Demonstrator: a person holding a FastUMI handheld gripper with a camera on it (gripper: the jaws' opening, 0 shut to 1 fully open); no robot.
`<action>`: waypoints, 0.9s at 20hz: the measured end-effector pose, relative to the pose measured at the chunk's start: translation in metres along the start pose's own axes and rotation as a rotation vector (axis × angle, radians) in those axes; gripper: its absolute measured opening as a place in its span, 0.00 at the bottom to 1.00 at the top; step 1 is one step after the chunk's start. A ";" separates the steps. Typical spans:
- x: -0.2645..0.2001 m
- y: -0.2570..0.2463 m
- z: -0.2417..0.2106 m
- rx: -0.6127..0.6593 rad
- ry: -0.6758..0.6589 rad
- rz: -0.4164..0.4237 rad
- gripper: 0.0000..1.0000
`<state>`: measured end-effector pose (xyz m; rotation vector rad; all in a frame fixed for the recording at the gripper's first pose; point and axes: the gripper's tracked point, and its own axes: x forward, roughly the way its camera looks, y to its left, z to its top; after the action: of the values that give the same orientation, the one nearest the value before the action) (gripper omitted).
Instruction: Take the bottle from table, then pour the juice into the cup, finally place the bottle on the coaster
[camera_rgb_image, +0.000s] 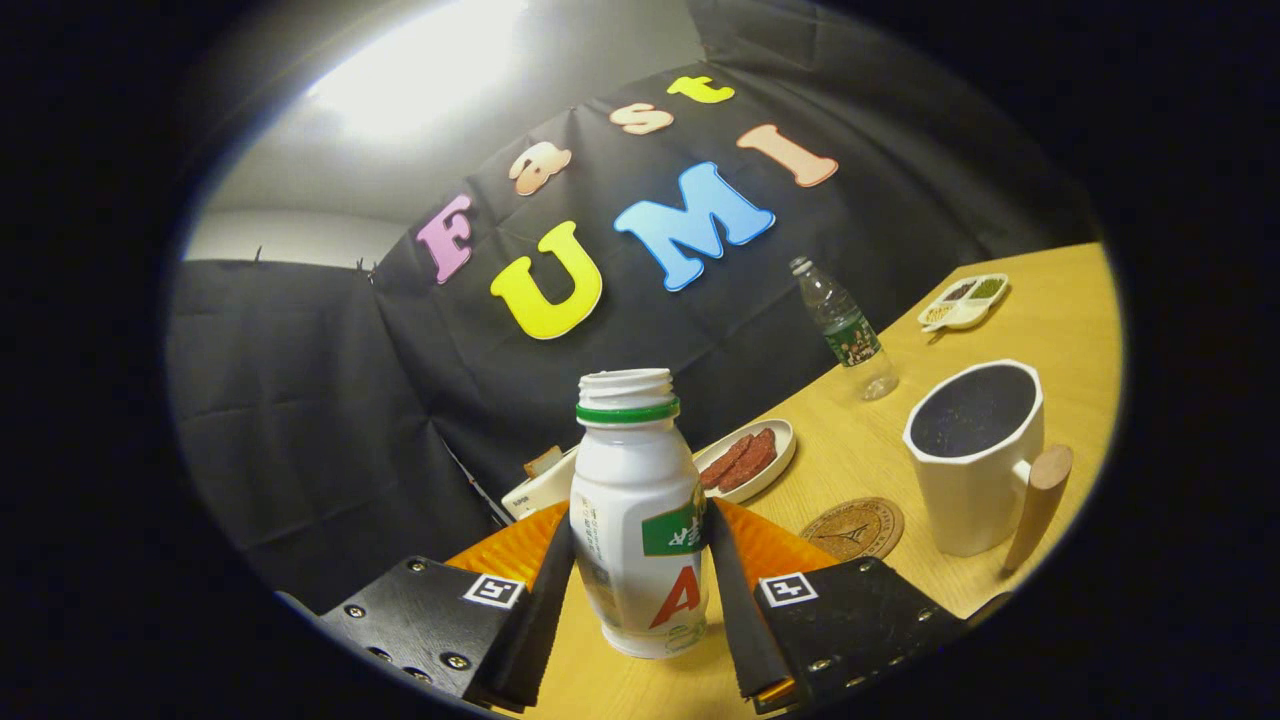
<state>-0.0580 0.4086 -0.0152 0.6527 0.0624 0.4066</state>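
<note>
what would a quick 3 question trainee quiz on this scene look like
1. True or false: the bottle has its cap on.
2. What lies between the gripper and the cup? A) spoon B) coaster C) knife
3. Fill in: the fingers press the bottle's ____.

Key: 1 false, its mouth is open. 2 B. 3 sides; the bottle stands tilted between them on the table.

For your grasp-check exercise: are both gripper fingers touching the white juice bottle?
Touching. The gripper view shows both black fingers pressed against the white juice bottle sides, no gap.
</note>
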 end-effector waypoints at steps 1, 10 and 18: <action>0.001 0.000 0.003 0.050 -0.008 0.015 0.70; 0.002 -0.013 0.009 0.383 -0.022 0.032 0.70; -0.003 -0.022 0.024 0.581 -0.062 0.033 0.69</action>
<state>-0.0491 0.3779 -0.0094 1.2400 0.1127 0.4010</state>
